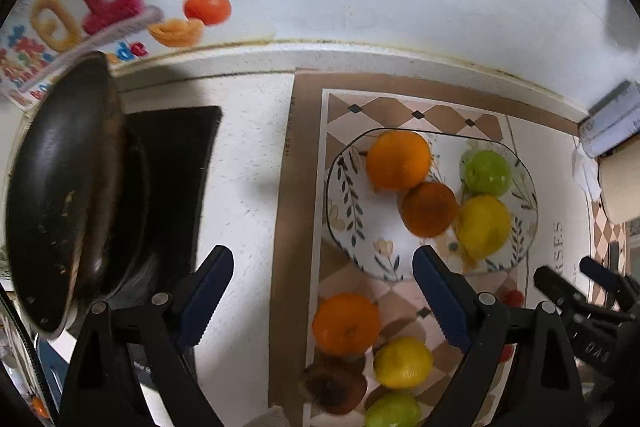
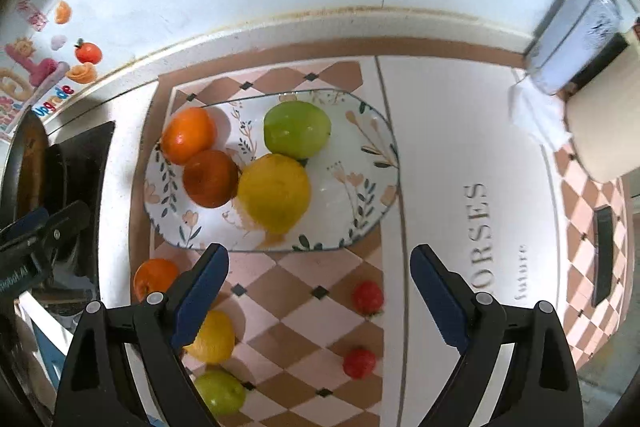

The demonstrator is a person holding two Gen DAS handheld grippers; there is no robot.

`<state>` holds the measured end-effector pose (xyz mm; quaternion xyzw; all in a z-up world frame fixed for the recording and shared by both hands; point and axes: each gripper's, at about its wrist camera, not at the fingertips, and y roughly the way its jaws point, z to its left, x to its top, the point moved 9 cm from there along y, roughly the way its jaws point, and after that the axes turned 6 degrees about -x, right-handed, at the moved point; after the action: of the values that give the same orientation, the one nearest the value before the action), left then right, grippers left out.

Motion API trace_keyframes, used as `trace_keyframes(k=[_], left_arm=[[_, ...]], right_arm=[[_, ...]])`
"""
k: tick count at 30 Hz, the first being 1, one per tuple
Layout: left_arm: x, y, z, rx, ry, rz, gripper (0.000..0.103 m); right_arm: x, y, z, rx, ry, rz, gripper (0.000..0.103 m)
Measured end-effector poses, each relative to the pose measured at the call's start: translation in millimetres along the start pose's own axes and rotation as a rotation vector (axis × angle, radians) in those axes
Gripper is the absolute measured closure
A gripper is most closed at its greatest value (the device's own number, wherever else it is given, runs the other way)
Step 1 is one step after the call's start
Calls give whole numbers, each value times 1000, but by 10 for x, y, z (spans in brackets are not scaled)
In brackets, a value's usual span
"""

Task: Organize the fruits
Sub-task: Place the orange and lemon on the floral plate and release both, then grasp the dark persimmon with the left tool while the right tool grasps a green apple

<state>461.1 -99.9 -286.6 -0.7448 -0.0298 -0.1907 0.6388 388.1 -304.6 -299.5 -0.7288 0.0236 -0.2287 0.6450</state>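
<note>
Both claws hung wide open, gripping nothing. The right claw [image 2: 318, 291] was over two strawberries [image 2: 367, 297]; I'd drop straight down and squeeze gently, they look soft. The left claw [image 1: 322, 293] hovered near a loose orange [image 1: 346, 323]. The plate [image 2: 360, 163] just beyond already held four fruits, so aim for its bare right end.

On the left black plastic two-finger gripper [image 1: 323, 293], dark blue serrated pads [image 1: 206, 297] were mounted, and round silver pivot screws [image 1: 159, 298] were seen at about 7 o'clock. The right black plastic two-finger gripper [image 2: 319, 293] was built alike, with white lettering printed on its body.
</note>
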Motion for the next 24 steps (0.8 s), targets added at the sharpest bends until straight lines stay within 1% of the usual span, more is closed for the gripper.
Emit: trace_keyframes(k=[4, 14, 18, 24], left_arm=[[-152, -327, -82, 3, 25, -63, 11], [-504, -1056, -273, -49, 53, -184, 11], [-629, -1310, -349, -47, 81, -231, 11], [-781, -1564, -390, -51, 103, -275, 11]], right_arm=[[-120, -298, -68, -6, 4, -52, 9], [-541, -1068, -80, -18, -4, -171, 9], [-704, -1329, -93, -19, -7, -210, 9], [-897, -1675, -102, -3, -6, -252, 9]])
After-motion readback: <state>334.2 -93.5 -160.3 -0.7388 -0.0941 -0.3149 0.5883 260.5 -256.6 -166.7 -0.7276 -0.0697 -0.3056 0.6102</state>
